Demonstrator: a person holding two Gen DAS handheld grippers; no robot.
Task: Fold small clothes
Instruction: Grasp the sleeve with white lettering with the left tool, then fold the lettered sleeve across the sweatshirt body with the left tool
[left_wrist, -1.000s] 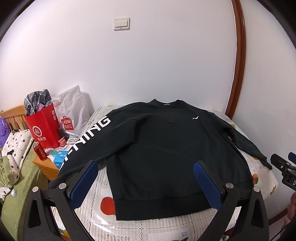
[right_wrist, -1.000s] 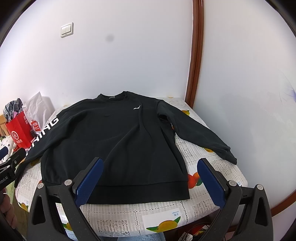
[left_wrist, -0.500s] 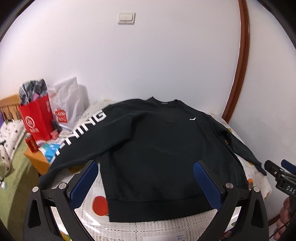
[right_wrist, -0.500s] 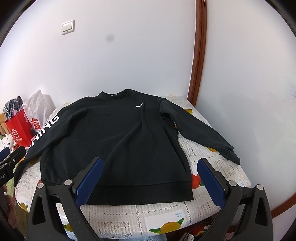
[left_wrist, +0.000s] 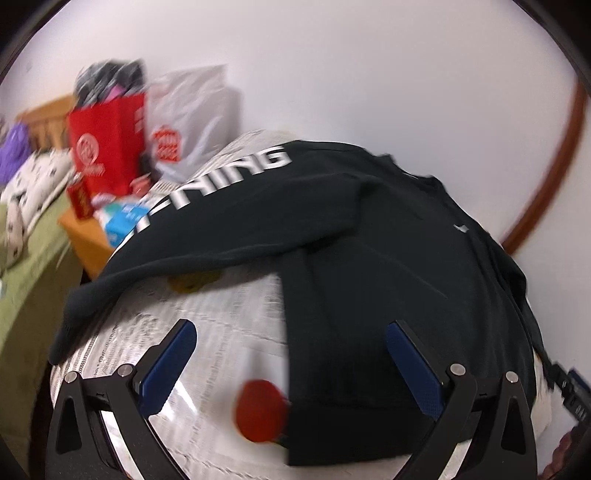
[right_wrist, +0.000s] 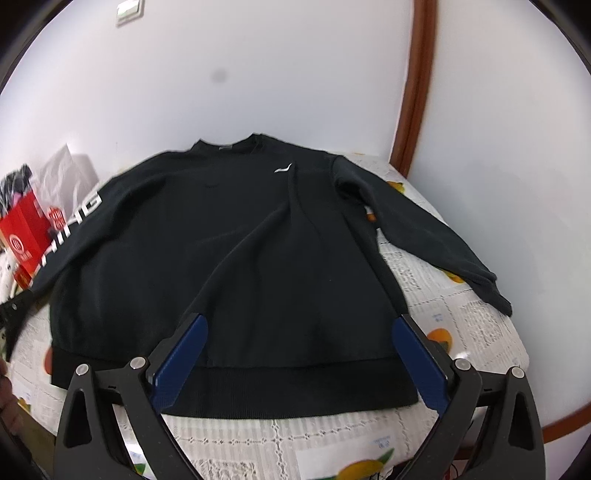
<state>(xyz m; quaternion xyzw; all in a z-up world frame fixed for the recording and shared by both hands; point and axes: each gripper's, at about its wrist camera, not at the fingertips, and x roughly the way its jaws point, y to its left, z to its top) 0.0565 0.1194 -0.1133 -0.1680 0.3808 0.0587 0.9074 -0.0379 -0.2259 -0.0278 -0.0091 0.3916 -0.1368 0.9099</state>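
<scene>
A black sweatshirt (right_wrist: 236, 251) lies flat, front up, on a round table, its sleeves spread to both sides. White lettering runs down its left sleeve (left_wrist: 229, 177). My left gripper (left_wrist: 291, 332) hovers open above the sweatshirt's lower left corner and the bare cloth beside it. My right gripper (right_wrist: 299, 325) is open above the hem (right_wrist: 288, 384), its blue fingers (right_wrist: 181, 358) apart with nothing between them. The other sleeve (right_wrist: 432, 236) reaches toward the table's right edge. The left wrist view is blurred.
The table (right_wrist: 476, 325) wears a white cloth printed with fruit. A red paper bag (left_wrist: 107, 144) and a white plastic bag (left_wrist: 192, 118) stand on a low wooden stand at the left. A white wall with brown trim (right_wrist: 417, 85) is close behind.
The left gripper has swung left and moved closer to the table, now over the sweatshirt's lower left corner. The right gripper has come nearer to the hem. Both remain open.
</scene>
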